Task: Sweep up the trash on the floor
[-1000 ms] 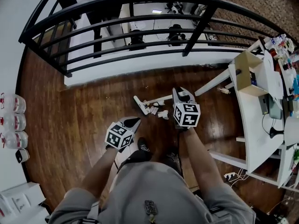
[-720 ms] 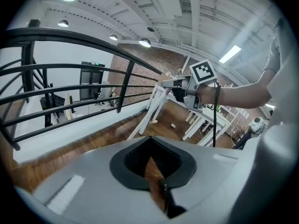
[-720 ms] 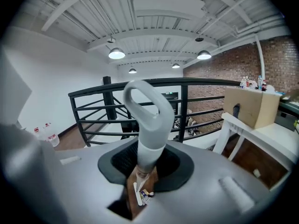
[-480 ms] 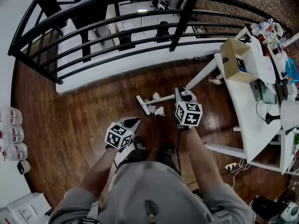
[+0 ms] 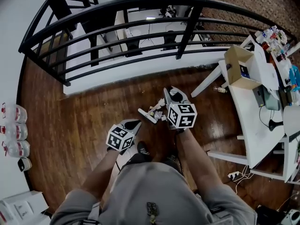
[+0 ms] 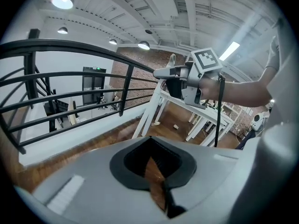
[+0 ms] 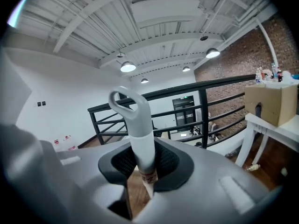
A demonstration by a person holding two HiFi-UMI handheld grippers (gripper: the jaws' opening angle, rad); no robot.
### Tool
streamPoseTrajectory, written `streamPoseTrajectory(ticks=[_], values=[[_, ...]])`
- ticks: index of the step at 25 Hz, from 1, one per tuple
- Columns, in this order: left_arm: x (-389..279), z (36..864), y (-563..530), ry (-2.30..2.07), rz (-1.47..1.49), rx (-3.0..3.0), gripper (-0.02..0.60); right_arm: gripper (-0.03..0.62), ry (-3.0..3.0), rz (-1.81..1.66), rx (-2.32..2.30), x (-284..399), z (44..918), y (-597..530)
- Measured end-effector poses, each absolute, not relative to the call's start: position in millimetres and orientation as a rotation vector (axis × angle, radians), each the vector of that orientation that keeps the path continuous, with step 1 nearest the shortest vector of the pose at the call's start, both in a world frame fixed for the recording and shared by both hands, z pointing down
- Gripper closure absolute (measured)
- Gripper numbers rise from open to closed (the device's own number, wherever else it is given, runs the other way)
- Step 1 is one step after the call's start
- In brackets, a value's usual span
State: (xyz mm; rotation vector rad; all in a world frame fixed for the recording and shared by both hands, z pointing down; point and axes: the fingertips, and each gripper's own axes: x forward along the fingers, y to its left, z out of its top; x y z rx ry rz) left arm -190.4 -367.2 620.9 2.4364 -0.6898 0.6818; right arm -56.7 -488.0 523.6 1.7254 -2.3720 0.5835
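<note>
My right gripper is shut on the white handle of a broom, whose loop end sticks up past the jaws. The handle slants down to the white broom head on the wood floor. Small white scraps of trash lie beside the head, partly hidden by the gripper. My left gripper hangs lower left of the broom head, jaws almost together on a thin dark handle. A white piece hangs under that gripper; I cannot tell what it is. The right gripper also shows in the left gripper view.
A black railing runs across the far side. A white table with a cardboard box stands at the right, its leg slanting toward the trash. Bottles line the left wall. The person's shoes are close behind the broom.
The right gripper rose and shifted left with the broom. The broom head came nearer to the feet, and the scraps now sit bunched against it. The left gripper barely moved.
</note>
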Motion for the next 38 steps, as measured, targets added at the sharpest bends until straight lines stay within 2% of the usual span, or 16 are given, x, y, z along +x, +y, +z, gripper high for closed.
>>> streamPoseTrajectory(ticks=[6, 14, 27, 38], values=[[-184, 620, -366, -0.670, 0.647, 2.454, 0.589, 0.526, -2.494, 0.540, 1.636, -56, 476, -462], [-106, 619, -342, -0.512, 0.673, 2.504, 0.589, 0.526, -2.536, 0.573, 1.640, 7, 446, -396], [52, 605, -289, -0.269, 0.716, 2.579, 0.589, 0.525, -2.304, 0.565, 1.910, 195, 450, -305], [120, 608, -252, -0.195, 0.788, 2.598, 0.589, 0.523, -2.028, 0.632, 2.197, 339, 504, -240]])
